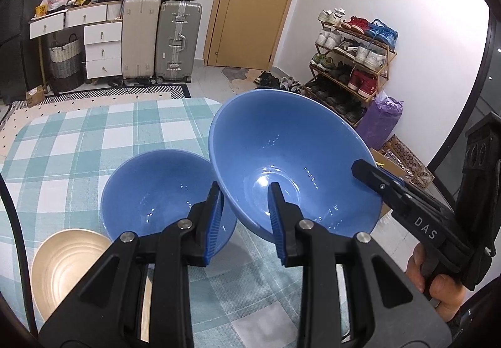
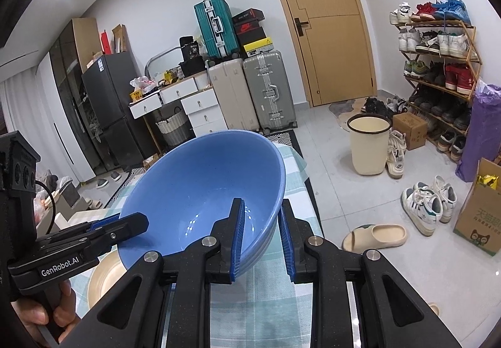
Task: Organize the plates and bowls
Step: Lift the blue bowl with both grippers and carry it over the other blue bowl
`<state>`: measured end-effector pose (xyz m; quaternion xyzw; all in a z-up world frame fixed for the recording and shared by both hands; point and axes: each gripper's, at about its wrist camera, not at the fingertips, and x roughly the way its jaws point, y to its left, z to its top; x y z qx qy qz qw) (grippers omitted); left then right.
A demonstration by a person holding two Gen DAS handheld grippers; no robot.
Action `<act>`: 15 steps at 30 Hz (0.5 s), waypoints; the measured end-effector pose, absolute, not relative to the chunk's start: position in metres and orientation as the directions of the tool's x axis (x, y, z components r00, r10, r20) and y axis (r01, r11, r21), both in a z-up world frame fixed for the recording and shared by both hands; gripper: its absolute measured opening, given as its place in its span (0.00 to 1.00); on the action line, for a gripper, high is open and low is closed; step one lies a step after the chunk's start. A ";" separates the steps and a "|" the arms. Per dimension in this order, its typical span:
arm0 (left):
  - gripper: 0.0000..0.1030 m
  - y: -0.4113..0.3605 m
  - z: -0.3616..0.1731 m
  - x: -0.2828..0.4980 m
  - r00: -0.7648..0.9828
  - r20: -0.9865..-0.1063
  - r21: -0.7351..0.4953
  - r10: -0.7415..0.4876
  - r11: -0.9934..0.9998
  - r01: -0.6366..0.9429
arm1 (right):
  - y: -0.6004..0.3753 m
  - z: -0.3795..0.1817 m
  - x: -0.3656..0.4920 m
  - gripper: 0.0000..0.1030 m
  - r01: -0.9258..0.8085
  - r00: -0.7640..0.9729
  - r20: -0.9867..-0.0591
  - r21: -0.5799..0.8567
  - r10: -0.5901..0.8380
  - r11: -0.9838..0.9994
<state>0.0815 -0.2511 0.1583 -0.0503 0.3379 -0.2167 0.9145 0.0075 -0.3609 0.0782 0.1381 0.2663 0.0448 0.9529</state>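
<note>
A large blue bowl is held tilted above the checked tablecloth. My left gripper is shut on its near-left rim, one finger outside and one inside. My right gripper is shut on the opposite rim of the same bowl; it also shows in the left wrist view. A smaller blue bowl sits on the cloth just left of and below the held bowl. A beige ridged bowl sits at the near left, also showing in the right wrist view.
The table's right edge drops to a tiled floor with a beige bin, loose shoes and a cardboard box. A shoe rack, suitcases and a white drawer unit stand beyond the table.
</note>
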 end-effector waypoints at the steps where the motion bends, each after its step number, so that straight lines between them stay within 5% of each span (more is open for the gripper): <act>1: 0.25 -0.252 0.160 0.080 0.678 -0.596 -0.241 -0.431 0.901 0.361 | -0.360 0.078 0.007 0.23 -0.016 0.855 -0.492 0.292 0.165 0.956; 15: 0.25 -0.233 0.175 0.074 0.708 -0.584 -0.236 -0.397 0.918 0.320 | -0.342 0.079 0.014 0.23 -0.064 0.857 -0.471 0.305 0.209 0.950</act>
